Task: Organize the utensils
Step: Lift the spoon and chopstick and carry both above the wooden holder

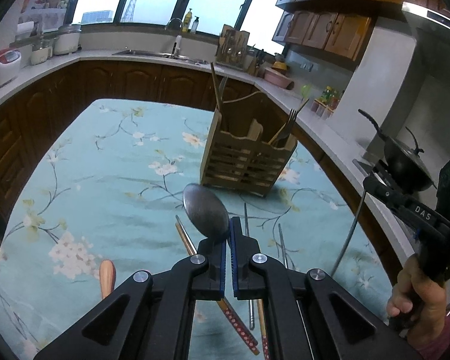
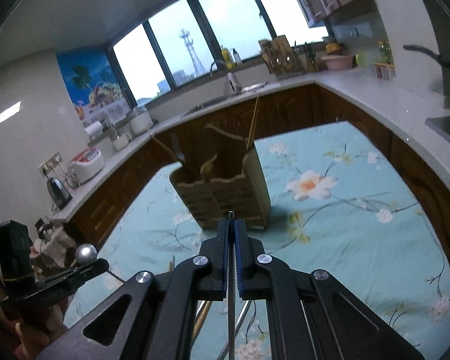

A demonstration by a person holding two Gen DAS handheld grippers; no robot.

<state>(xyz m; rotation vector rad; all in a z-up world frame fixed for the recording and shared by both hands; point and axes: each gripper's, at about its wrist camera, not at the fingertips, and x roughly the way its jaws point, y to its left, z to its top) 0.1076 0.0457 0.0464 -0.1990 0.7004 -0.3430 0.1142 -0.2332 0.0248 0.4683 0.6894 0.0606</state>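
The left gripper (image 1: pixel 228 231) pinches a metal spoon (image 1: pixel 206 210) at the neck, its bowl standing up at the frame's centre. The right gripper (image 2: pixel 231 225) is pressed onto a thin metal chopstick (image 2: pixel 231 300) that runs back between its fingers. A wooden utensil caddy (image 1: pixel 246 162) stands mid-frame on the floral tablecloth (image 1: pixel 105 180), holding forks (image 1: pixel 288 126) and chopsticks. Loose chopsticks (image 1: pixel 240 321) and a wooden handle (image 1: pixel 107 277) lie at lower centre.

Black wok (image 1: pixel 405 162) (rice cooker (image 1: pixel 1 67) opposite)
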